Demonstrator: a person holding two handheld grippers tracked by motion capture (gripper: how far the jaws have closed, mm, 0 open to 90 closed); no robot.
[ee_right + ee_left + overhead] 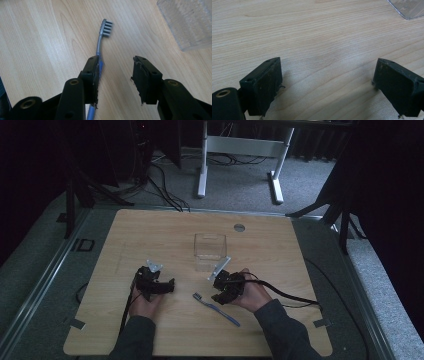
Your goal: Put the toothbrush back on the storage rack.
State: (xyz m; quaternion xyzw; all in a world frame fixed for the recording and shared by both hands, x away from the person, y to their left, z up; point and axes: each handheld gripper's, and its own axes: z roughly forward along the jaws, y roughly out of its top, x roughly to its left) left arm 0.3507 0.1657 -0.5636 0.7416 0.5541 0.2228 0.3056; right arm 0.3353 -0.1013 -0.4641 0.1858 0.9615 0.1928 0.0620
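A blue-and-grey toothbrush (216, 308) lies flat on the wooden table (150, 230), its bristled head (107, 28) pointing away from the person. My right gripper (218, 292) is lowered over its handle (99, 47). The handle runs along the inner face of one jaw, while the other jaw stands well apart from it, so the right gripper (116, 60) is open around it. My left gripper (171, 286) rests low over bare wood to the left, and the left gripper (328, 63) is wide open with nothing between its fingers. A clear plastic cup (210, 247) stands upright just beyond both.
The cup's ribbed wall (190, 22) is close to the right gripper's far side, and its edge (409, 8) is ahead of the left one. A grey grommet (239, 227) sits in the tabletop at the back. White desk legs (202, 175) and cables lie on the floor beyond.
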